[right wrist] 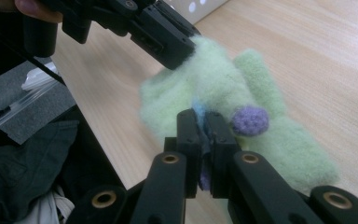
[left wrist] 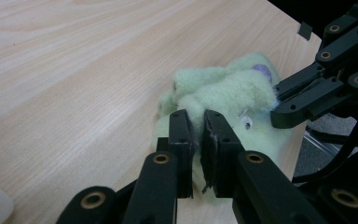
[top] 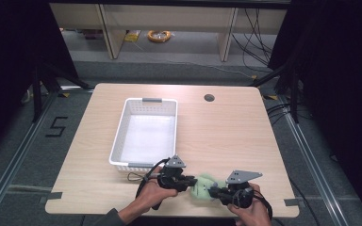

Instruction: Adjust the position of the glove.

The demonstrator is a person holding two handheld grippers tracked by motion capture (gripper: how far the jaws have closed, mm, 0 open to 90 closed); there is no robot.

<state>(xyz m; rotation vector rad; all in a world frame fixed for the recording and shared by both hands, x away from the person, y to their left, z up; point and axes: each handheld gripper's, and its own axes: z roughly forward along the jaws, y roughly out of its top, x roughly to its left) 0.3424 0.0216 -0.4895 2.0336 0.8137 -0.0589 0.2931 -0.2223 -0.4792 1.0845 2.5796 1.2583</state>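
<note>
Both sets of fingers are closed down on the same thing, a pale green plush toy [top: 202,187]. Left gripper [left wrist: 195,122]: jaws pinched together with a fold of green fuzz caught between the pads. Right gripper [right wrist: 203,122]: jaws likewise squeezed tight on the fabric, just beside a purple knitted spot [right wrist: 250,120].

Toy position: resting on the wooden table [top: 226,136], close to its near edge, stretched between the two grippers. In the high view, the left gripper [top: 194,180] grips its left side and the right gripper [top: 213,190] its right side.

White perforated basket [top: 118,162]: standing on the table behind the left hand [top: 152,190], apart from the toy.
</note>
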